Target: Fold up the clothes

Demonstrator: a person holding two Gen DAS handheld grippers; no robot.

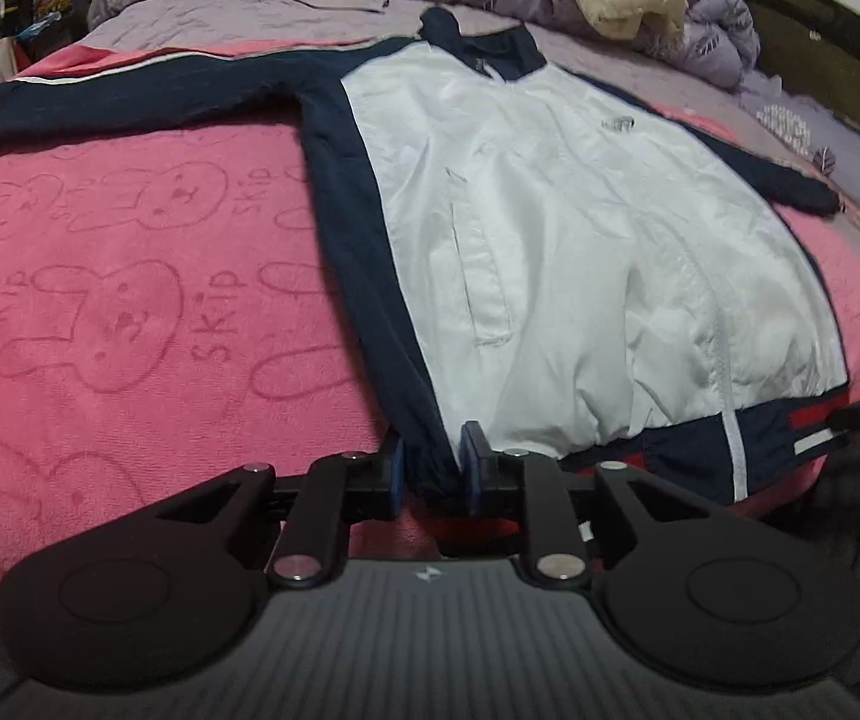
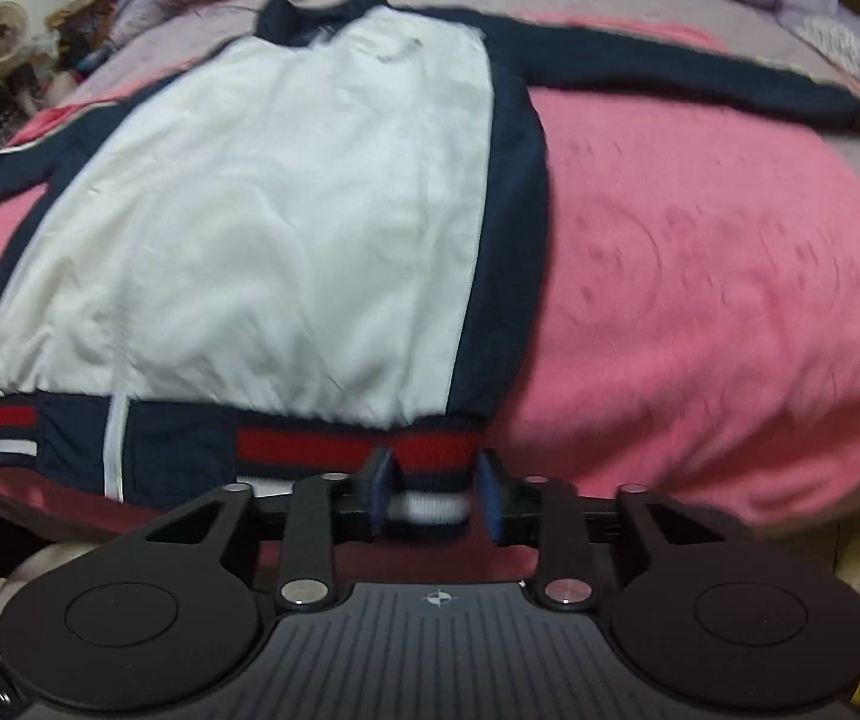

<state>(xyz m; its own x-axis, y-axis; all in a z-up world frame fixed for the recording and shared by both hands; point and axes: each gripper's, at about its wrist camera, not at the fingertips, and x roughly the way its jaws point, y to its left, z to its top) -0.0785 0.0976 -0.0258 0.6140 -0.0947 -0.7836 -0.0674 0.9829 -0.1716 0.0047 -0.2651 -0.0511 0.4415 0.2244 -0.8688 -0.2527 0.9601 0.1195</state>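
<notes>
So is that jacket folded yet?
No. The jacket lies spread flat on the bed, both sleeves stretched out sideways.

jacket (image 1: 580, 240) white, navy; hem red-striped; blanket (image 1: 129, 300) pink, bunny-print.

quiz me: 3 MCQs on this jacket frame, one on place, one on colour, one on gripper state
1. Where are both grippers?
A. At the collar
B. At the hem corners
C. At the cuffs

2. What colour is the front panel of the jacket?
A. White
B. Yellow
C. Green

3. The right gripper is:
A. Clear of the jacket
B. Straddling the hem, jaws apart
C. Clamped on a sleeve

Key: B, the left gripper sits at the navy bottom corner, the right one at the opposite striped corner; A, the panel between the navy sides is white; B, the striped hem lies between visibly spread jaws.
</notes>
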